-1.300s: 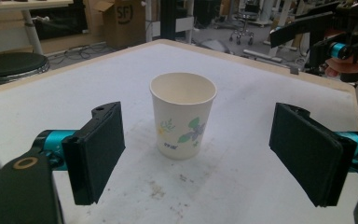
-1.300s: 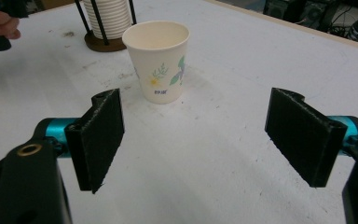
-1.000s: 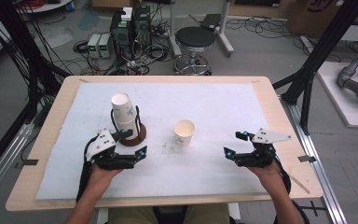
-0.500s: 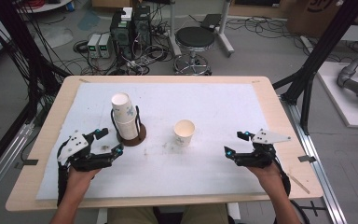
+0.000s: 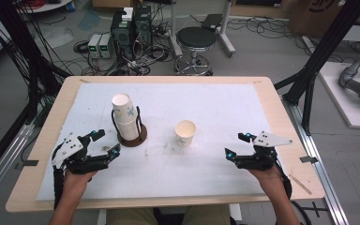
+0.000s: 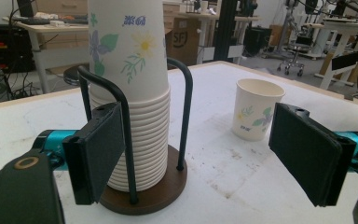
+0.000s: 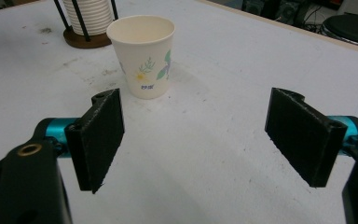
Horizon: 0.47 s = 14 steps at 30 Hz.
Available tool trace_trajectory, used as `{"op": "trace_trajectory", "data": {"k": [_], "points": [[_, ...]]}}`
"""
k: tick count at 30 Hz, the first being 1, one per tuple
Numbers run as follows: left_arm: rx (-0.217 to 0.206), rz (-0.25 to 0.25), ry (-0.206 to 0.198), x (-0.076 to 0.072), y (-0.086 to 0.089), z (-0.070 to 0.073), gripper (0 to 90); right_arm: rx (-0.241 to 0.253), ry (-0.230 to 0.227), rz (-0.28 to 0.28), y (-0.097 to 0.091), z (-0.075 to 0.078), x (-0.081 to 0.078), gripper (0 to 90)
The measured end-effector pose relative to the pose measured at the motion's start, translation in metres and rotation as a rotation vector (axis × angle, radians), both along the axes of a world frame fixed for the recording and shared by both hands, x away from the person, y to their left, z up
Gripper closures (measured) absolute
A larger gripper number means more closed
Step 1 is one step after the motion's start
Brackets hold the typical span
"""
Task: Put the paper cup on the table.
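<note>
Clearly, both the left tool (image 5: 104,142) and right tool (image 5: 236,145) are sitting released, risking the left one clipping the holder (image 6: 142,196) ahead and toppling the stack (image 6: 128,84).

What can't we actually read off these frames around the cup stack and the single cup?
- Cup stack: top cut off by the upper edge in the left gripper view; cup count too small to tell in the high view.
- Holder base: its left part hidden behind the left gripper finger.
- Single cup: print too small to read in the right gripper view.
</note>
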<state>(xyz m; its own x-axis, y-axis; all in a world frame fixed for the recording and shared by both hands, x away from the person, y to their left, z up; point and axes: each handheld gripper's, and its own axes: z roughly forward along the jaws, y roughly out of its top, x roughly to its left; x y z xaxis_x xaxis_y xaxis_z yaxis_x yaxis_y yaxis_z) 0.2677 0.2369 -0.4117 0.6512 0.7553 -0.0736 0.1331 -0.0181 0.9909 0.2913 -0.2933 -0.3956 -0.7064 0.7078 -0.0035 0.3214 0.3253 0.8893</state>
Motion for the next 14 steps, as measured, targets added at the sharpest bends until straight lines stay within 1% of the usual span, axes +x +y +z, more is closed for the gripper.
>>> {"op": "trace_trajectory", "data": {"k": [12,14], "points": [[0.000,0.001,0.003,0.0002,-0.0007,-0.0012,18.6,0.010,-0.005,-0.001,-0.0035,-0.0005,-0.0011,20.0],[-0.007,0.004,0.000,0.0005,-0.0011,-0.0007,18.6,0.013,-0.002,-0.004,-0.0051,-0.0004,-0.0012,20.0]]}}
